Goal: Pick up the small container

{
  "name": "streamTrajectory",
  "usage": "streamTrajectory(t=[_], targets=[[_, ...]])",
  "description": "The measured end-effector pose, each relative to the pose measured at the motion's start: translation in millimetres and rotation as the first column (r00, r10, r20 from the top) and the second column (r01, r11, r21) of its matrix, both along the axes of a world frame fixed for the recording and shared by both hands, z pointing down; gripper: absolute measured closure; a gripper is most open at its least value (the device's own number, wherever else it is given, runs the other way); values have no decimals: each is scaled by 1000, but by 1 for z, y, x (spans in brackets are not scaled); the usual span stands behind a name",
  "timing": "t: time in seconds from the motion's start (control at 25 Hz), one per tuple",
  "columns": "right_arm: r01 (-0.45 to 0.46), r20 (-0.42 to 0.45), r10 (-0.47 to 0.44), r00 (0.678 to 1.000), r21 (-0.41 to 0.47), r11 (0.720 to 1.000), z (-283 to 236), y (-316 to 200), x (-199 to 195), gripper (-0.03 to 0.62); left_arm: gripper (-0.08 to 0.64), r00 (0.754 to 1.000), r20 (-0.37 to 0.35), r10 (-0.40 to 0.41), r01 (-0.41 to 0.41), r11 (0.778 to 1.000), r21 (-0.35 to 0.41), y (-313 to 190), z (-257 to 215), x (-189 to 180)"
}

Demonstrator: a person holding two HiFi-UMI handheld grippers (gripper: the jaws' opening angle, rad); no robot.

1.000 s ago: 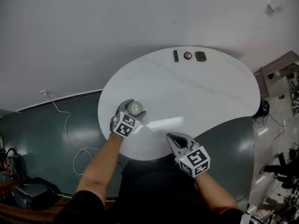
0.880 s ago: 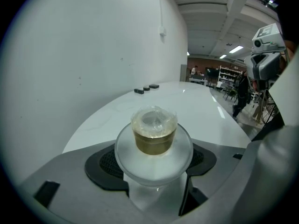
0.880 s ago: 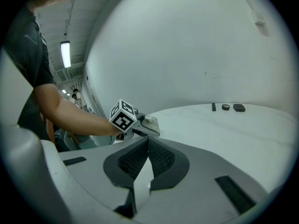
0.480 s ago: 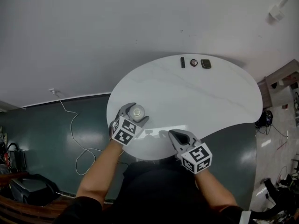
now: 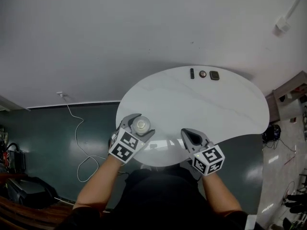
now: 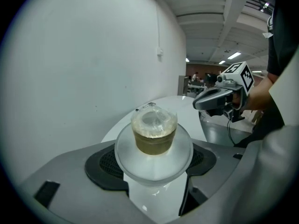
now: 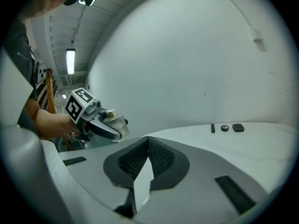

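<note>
The small container is a clear lidded cup with brownish contents. My left gripper is shut on it, with the jaws pressed against both sides of its wide lower rim. It hangs over the near left part of the white oval table. In the right gripper view the left gripper and the container appear raised, off to the left. My right gripper is shut and empty at the table's near edge, its ribbed pads pressed together.
Three small dark items lie in a row at the table's far edge, also seen as the dark items in the right gripper view. A white cable runs over the dark green floor at the left. A white wall stands behind the table.
The left gripper keeps its hold on the container and now looks slightly larger and nearer the table's front edge. The right gripper has shifted a little to the right.
</note>
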State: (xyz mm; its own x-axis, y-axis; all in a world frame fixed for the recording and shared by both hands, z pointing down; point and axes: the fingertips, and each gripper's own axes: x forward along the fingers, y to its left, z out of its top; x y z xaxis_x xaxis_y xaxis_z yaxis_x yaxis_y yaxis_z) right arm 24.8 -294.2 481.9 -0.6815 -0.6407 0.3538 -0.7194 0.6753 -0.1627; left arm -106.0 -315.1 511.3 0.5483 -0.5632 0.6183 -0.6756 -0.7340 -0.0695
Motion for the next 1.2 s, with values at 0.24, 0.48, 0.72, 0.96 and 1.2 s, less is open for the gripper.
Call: streamTrajectory(t=[0.24,0.48,0.72,0.96,1.2], targets=[[-5,30,4,1000,23,1000,-13,9,-9,595,219,1000,20,3,-3,1000,5,23,-18,-13],[5,12,-6,1000,43,999,-16,21,-18,597,219,1000,30,8,-8,1000,1,47,-26,-21],[2,10,-3,1000,48,999,-17,31,-26,595,219,1000,31,4,-5,1000,19,65,-44,-31],[-8,12,7,1000,56,998,-18,37,-36,595,219,1000,22,19,-20,998,52,84,-61,-37],[-4,10,4,1000,57,998,-18,39,-41,596,219,999,25,24,-26,998,55,93,-63,-41]])
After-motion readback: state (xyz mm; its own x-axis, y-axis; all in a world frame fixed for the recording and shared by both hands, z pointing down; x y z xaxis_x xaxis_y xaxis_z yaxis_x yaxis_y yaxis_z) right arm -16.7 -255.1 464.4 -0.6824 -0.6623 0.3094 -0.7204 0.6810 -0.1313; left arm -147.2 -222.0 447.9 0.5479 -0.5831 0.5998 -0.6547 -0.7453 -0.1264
